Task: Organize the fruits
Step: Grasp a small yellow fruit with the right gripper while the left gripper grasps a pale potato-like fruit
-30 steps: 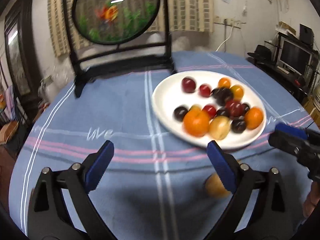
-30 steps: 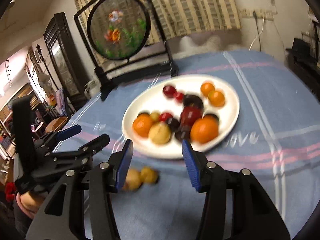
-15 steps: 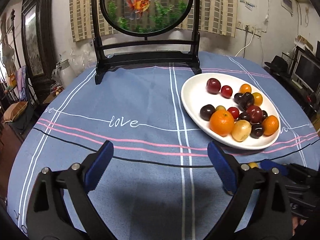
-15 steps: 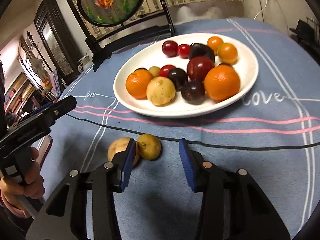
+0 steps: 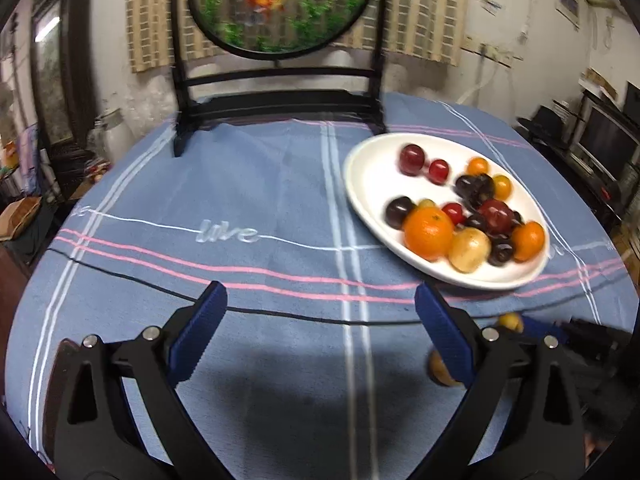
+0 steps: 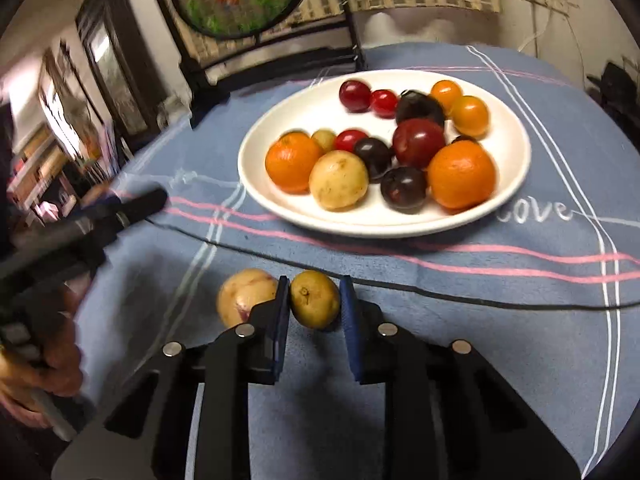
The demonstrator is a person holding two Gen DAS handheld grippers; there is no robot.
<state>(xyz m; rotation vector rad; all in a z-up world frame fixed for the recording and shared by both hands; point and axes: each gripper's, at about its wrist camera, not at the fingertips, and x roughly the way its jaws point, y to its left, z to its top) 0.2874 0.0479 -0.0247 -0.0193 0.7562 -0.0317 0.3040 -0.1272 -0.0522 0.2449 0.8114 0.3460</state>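
A white plate (image 6: 516,184) holds oranges, dark plums, red and yellow fruits; it also shows in the left wrist view (image 5: 360,184). Two yellow fruits lie on the blue tablecloth in front of the plate. My right gripper (image 6: 314,300) has its jaws closed in around the smaller yellow fruit (image 6: 315,299), touching or nearly touching it on both sides. The larger yellow fruit (image 6: 244,296) lies just left of the left finger. My left gripper (image 5: 320,320) is open and empty above the cloth; the right gripper (image 5: 580,336) shows at its lower right.
A round fish painting on a black stand (image 5: 280,96) stands at the table's far side. The left gripper (image 6: 80,232) and the hand holding it show at the left of the right wrist view. Furniture surrounds the round table.
My right gripper has moved forward and narrowed its jaws around the smaller yellow fruit. The left gripper has shifted slightly, staying open.
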